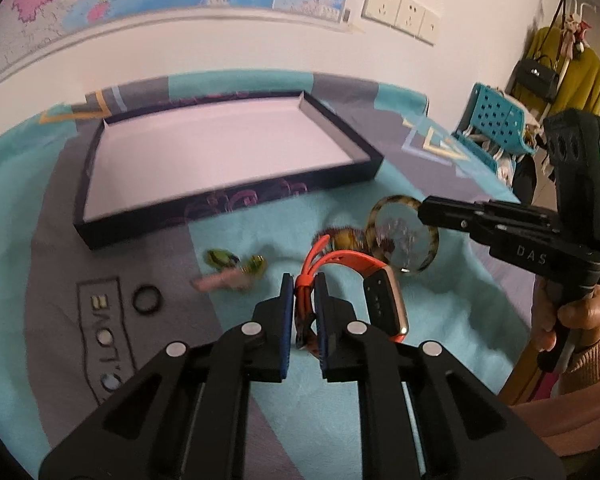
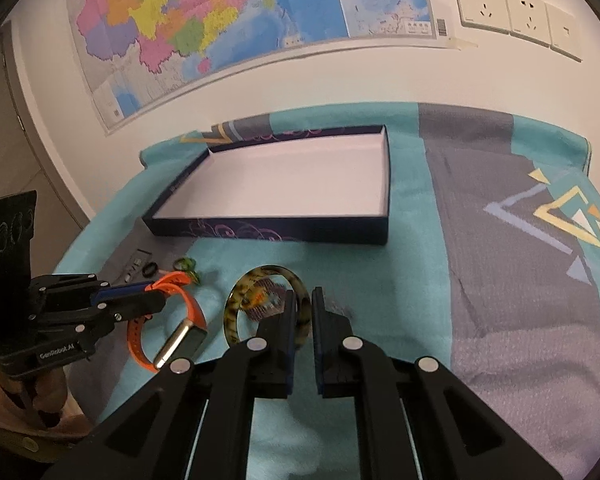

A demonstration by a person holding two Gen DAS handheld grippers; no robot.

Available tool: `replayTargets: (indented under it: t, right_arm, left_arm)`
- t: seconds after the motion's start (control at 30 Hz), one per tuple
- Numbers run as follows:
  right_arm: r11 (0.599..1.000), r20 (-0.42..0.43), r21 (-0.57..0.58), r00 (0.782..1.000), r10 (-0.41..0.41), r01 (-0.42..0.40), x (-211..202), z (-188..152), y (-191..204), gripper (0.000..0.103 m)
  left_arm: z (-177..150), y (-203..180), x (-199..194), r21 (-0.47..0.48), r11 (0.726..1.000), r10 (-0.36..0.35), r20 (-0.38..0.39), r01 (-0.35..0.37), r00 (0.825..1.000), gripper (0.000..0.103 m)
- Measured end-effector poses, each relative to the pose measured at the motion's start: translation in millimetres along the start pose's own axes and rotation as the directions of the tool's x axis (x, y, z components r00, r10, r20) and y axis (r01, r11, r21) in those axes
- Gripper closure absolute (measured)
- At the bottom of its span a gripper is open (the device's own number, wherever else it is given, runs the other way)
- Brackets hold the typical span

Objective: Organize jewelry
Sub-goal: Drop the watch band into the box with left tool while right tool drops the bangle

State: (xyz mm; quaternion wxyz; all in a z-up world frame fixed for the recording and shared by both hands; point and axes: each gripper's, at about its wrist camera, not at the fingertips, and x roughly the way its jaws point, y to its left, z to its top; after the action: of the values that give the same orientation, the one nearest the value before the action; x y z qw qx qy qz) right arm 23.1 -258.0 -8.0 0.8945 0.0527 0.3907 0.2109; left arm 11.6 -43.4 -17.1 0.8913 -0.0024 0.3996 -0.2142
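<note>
My left gripper (image 1: 303, 290) is shut on the strap of an orange watch (image 1: 380, 300), whose gold-edged face hangs to its right; it also shows in the right wrist view (image 2: 180, 340). My right gripper (image 2: 303, 304) is shut on the rim of a tortoiseshell bangle (image 2: 236, 312), seen in the left wrist view (image 1: 404, 236) just beyond the watch. An empty dark box with a white inside (image 1: 220, 208) (image 2: 268, 230) lies behind them on the cloth.
A black ring (image 1: 147, 299), green earrings (image 1: 236, 261) and a pink piece (image 1: 220, 281) lie on the teal and grey cloth (image 2: 500, 280) left of the watch. A wall with a map and sockets stands behind. A blue basket (image 1: 496, 124) sits at the far right.
</note>
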Motion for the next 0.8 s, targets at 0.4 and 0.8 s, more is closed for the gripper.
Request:
replayTargets:
  t: [0.4, 0.8]
  right_arm:
    - [0.999, 0.05, -0.04, 0.999, -0.007, 0.009, 32, 74, -9, 0.097]
    - [1.0, 0.004, 0.006, 1.0, -0.016, 0.016, 111, 142, -24, 0.097]
  left_arm:
    - [69, 48, -3, -0.023, 0.996, 0.087, 0.075, -0.086, 0.993, 0.091]
    - [137, 93, 64, -0.04, 0.99, 0.134, 0.025, -0.133, 0.991, 0.091]
